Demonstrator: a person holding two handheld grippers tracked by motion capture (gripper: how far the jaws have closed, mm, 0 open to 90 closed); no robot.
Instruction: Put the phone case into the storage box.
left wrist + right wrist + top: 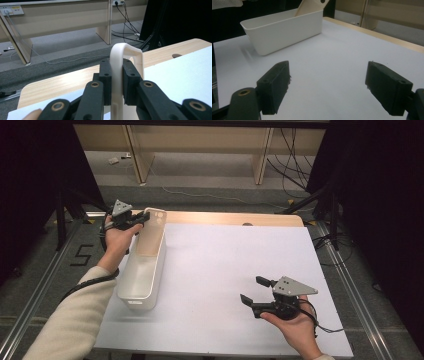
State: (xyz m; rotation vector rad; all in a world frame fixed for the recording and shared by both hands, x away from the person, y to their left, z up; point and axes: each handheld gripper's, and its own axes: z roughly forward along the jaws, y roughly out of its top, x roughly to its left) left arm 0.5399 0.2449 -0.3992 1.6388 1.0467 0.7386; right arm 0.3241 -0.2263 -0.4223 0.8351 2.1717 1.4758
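Grey floor and dark curtains surround a wooden table [225, 218] whose top is mostly covered by a white sheet [225, 270]; pale wood shows as a strip along the far edge. Near edge, right side: right gripper [251, 291] held in the person's right hand [295, 325], hovering over the sheet close to the near right corner, pointing left across the table toward the bin. Its jaws stand wide apart with nothing between them; in the right gripper view bare white sheet lies between the two black pads [275, 85]. Grey three-cornered plate sits on top of it, cable trailing to the right. Left side of the sheet: long white plastic bin [142, 270], open top, running near-to-far along the left edge, its near end well back from the near edge. Bin appears tipped, far end raised; exact contact with the sheet at that end cannot be told. A cream sleeve [70, 320] comes up from the near left corner beside the bin. Far end: left gripper [145, 218] in the left hand [116, 242], near the far left corner, jaws clamped tight on the bin's far rim. In the left gripper view the thin white rim [117, 80] stands upright between the two pads, both pressing on it, the looped end of the rim rising above them. Beyond the table: pale wood furniture legs [262, 160] and loose cables [295, 155] on the floor.
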